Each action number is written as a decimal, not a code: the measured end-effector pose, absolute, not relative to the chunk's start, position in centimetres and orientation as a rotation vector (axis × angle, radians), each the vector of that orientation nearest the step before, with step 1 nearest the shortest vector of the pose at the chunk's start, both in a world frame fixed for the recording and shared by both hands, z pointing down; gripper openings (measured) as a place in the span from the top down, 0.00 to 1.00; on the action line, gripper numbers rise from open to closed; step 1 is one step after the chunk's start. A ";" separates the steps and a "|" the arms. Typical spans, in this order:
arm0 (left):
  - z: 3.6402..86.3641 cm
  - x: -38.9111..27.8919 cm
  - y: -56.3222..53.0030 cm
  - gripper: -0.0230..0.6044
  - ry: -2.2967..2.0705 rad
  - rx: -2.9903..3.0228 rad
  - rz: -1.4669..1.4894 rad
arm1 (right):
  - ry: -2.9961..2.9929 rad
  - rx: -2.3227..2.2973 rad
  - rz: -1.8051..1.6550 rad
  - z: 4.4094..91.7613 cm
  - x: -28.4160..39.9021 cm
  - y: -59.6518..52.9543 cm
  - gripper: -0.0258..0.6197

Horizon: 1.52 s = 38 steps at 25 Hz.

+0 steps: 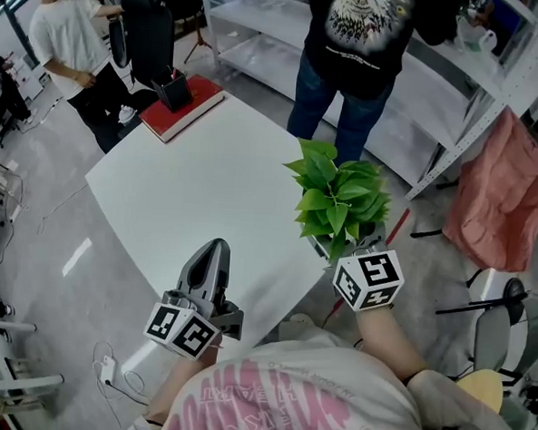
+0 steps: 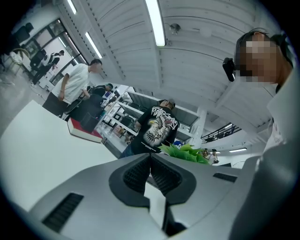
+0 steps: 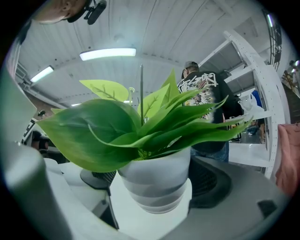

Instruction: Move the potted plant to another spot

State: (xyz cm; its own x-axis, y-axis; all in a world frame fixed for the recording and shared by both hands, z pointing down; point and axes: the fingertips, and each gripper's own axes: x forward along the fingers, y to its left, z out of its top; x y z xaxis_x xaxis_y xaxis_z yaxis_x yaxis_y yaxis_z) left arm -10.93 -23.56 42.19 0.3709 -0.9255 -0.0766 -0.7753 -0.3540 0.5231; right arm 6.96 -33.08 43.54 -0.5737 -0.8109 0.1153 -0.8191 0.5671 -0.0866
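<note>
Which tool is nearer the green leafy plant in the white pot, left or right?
Right. The right tool has its jaws flanking the green leafy plant at its pot; the left tool sits apart, over the near edge of the white table.

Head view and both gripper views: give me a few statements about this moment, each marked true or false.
1. The potted plant has its pot between the fingers of the right gripper. True; the fingers lie against the pot on both sides.
2. The fingers of the left gripper are spread wide apart. False; they are together, with nothing between them.
3. A red book lies at a far corner of the table. True.
4. The potted plant is in the middle of the table. False; it is at the table's near right edge, just ahead of the right gripper.
5. The plant's pot is black. False; it is white.
</note>
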 end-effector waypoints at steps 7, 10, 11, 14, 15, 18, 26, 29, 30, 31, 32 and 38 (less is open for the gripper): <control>42.7 -9.7 -24.8 0.92 -1.579 2.184 -0.527 | -2.755 1.340 0.215 44.4 8.6 -36.2 0.19; 43.0 -8.5 -26.0 0.92 -1.612 2.166 -0.535 | -2.755 1.318 0.208 45.2 9.9 -38.0 0.19; 42.9 -8.0 -26.6 0.92 -1.625 2.159 -0.535 | -2.754 1.310 0.211 45.3 10.4 -38.9 0.19; 42.0 -6.5 -28.8 0.92 -1.667 2.136 -0.529 | -2.754 1.282 0.236 45.3 12.2 -41.7 0.19; 41.7 -6.1 -29.3 0.92 -1.678 2.129 -0.529 | -2.752 1.275 0.244 45.4 12.6 -42.4 0.19; 41.6 -6.1 -29.5 0.92 -1.710 2.111 -0.528 | -2.747 1.254 0.266 46.3 12.8 -43.1 0.19; 42.7 -6.9 -28.7 0.92 -1.770 2.064 -0.532 | -2.727 1.210 0.311 49.2 12.2 -43.4 0.19; 42.9 -6.8 -29.1 0.92 -1.781 2.050 -0.526 | -2.714 1.198 0.322 49.9 12.4 -44.1 0.19; 43.0 -6.9 -29.0 0.92 -1.783 2.048 -0.525 | -2.709 1.196 0.325 50.2 12.3 -44.0 0.19; 43.2 -7.2 -28.8 0.92 -1.784 2.046 -0.524 | -2.704 1.195 0.329 50.6 12.0 -43.9 0.19; 43.3 -7.5 -28.5 0.92 -1.786 2.044 -0.525 | -2.698 1.192 0.333 51.0 11.7 -43.7 0.19; 43.8 -9.0 -26.7 0.92 -1.795 2.027 -0.528 | -2.668 1.183 0.340 52.5 10.6 -41.9 0.19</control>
